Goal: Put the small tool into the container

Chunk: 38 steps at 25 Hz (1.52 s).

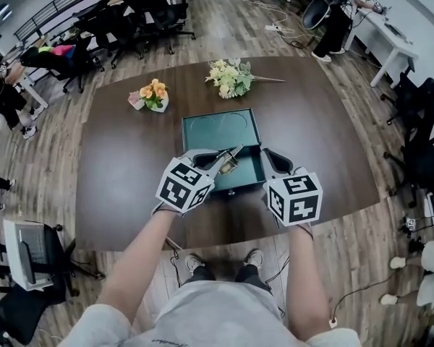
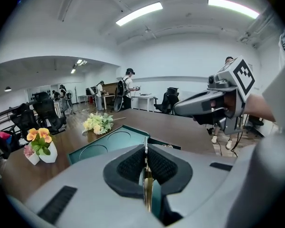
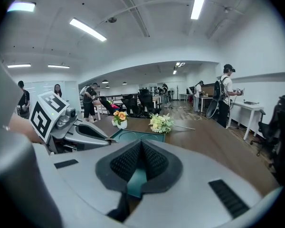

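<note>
An open green container [image 1: 220, 125] lies in the middle of the dark table, its lid laid back and its tray [image 1: 249, 173] toward me. My left gripper [image 1: 215, 163] hangs over the tray's near left edge, shut on a small brass-and-steel tool [image 1: 230, 160] that points up and to the right. In the left gripper view the tool [image 2: 146, 186] is pinched between the black pads [image 2: 130, 165], above the container [image 2: 104, 146]. My right gripper [image 1: 273, 157] hovers at the tray's right side, pads together with nothing held. In the right gripper view its jaws [image 3: 141, 158] are shut.
Orange flowers in a white pot [image 1: 153, 95] stand at the far left of the table, and a pale bouquet [image 1: 231, 76] lies behind the container. The table's near edge [image 1: 130, 230] is just under my hands. Office chairs [image 1: 152, 9] and people stand beyond.
</note>
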### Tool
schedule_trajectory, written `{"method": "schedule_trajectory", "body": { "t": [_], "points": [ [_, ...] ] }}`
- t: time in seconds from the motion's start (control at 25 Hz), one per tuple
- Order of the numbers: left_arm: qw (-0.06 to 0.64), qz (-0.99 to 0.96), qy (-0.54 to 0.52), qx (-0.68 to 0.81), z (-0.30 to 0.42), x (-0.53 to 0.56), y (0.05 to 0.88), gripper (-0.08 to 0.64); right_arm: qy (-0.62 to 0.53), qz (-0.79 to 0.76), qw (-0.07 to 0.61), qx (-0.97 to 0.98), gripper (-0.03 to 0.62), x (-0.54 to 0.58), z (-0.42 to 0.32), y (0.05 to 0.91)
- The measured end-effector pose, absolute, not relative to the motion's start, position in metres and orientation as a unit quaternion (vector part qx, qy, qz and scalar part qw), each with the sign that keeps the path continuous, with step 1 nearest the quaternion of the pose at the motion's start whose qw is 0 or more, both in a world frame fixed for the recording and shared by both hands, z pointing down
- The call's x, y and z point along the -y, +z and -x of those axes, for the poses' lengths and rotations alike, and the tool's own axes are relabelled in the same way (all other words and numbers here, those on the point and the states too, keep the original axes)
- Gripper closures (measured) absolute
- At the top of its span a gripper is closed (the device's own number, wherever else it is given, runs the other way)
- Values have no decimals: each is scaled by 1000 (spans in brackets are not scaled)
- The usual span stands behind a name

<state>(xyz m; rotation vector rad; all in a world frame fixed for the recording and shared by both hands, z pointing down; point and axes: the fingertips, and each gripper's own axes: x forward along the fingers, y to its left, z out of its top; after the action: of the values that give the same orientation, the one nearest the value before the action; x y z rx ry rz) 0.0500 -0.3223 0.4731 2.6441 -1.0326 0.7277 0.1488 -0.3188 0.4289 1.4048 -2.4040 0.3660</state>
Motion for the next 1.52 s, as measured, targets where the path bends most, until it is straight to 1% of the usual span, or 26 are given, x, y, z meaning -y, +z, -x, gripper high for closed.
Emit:
{"method": "schedule_trajectory", "body": {
  "t": [0.64, 1.16, 1.52],
  "points": [
    [77, -904, 312, 280, -74, 328, 519, 541, 143, -512, 178, 828, 588, 311, -154, 445],
    [55, -897, 339, 277, -76, 339, 536, 541, 145, -510, 191, 826, 588, 310, -156, 452],
    [66, -887, 363, 276, -72, 336, 547, 537, 149, -507, 190, 827, 588, 305, -155, 454]
  ]
}}
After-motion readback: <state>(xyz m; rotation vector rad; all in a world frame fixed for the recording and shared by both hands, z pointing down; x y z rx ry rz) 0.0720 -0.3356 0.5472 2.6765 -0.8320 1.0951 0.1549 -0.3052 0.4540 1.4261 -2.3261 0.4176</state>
